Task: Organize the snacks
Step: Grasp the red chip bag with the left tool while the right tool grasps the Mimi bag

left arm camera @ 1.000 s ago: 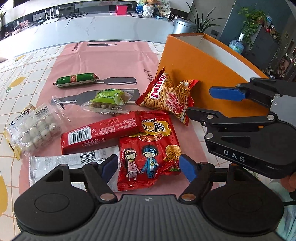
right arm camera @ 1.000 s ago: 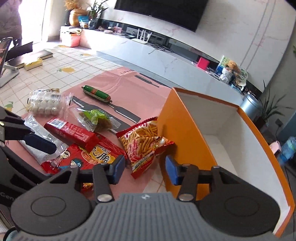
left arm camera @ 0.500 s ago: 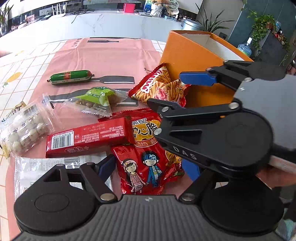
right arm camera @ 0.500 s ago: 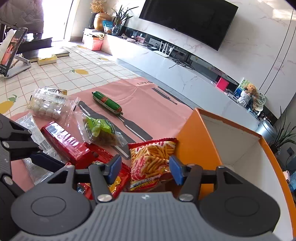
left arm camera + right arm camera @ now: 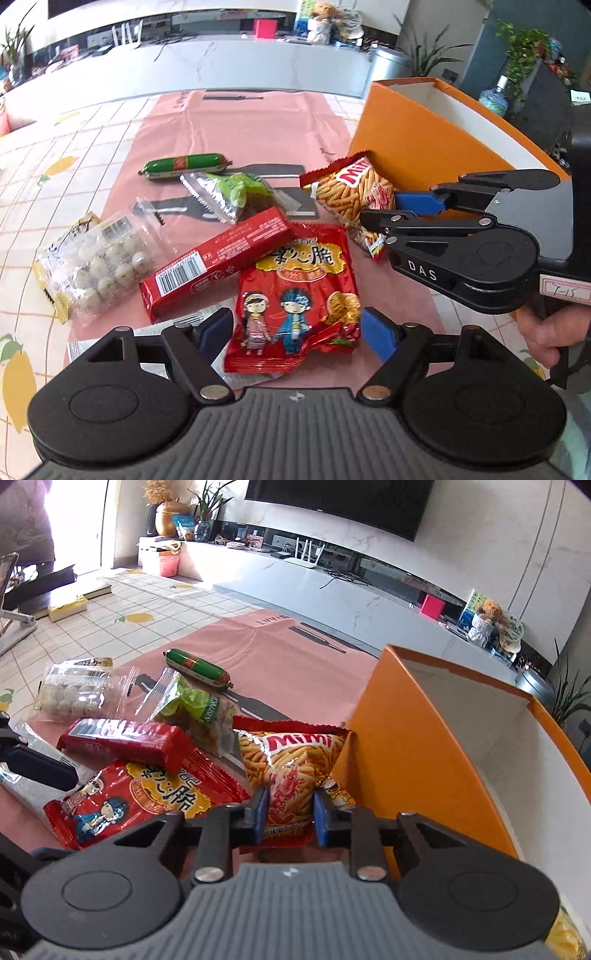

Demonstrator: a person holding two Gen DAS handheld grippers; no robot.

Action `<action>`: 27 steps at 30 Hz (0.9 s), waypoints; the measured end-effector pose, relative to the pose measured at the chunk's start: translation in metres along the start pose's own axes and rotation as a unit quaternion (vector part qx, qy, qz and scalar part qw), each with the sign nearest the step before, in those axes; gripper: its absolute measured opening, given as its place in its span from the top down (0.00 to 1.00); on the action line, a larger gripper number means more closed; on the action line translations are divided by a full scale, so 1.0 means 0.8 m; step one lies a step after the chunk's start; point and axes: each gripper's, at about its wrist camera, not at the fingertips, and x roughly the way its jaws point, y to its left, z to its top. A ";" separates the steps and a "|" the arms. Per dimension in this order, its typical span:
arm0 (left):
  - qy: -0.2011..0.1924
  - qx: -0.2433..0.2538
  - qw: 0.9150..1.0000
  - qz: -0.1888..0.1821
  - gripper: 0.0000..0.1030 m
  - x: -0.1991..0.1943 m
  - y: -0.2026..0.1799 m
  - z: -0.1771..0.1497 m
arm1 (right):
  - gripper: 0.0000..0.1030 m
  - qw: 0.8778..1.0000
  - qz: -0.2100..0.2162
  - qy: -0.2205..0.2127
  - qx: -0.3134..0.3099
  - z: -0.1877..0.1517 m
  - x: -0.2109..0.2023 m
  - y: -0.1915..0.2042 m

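Snack packets lie on a pink mat (image 5: 240, 122) beside an open orange box (image 5: 413, 144). My right gripper (image 5: 288, 816) is shut on the near end of the Mimi shrimp-stick bag (image 5: 291, 764), which leans against the box wall (image 5: 399, 738); it also shows in the left wrist view (image 5: 384, 210). My left gripper (image 5: 297, 336) is open, its pads either side of a red cartoon noodle packet (image 5: 299, 295). A red bar (image 5: 218, 258), green pea packet (image 5: 229, 192), green sausage (image 5: 184, 164), and bag of white balls (image 5: 96, 262) lie further left.
A silver wrapper (image 5: 155, 332) lies under the left finger. The mat lies on a tiled lemon-print cloth (image 5: 44, 155). A long white counter (image 5: 332, 598) runs behind, with a grey bin (image 5: 388, 70) and plants beyond the box.
My right gripper moved onto the Mimi bag and closed on its near end. My left gripper stayed open over the red noodle packet. The pea packet shifted.
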 end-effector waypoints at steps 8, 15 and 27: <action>-0.004 0.027 0.999 0.023 0.07 0.015 -0.024 0.011 | 0.80 0.990 -0.004 0.032 0.135 -0.025 -0.038 -0.013; -0.003 0.041 0.997 0.066 0.10 0.034 -0.039 0.016 | 0.80 0.982 0.001 0.038 0.188 -0.038 -0.049 -0.023; -0.007 0.019 1.000 0.023 0.25 0.001 -0.034 0.005 | 0.82 0.973 -0.002 0.047 0.227 -0.040 -0.081 -0.024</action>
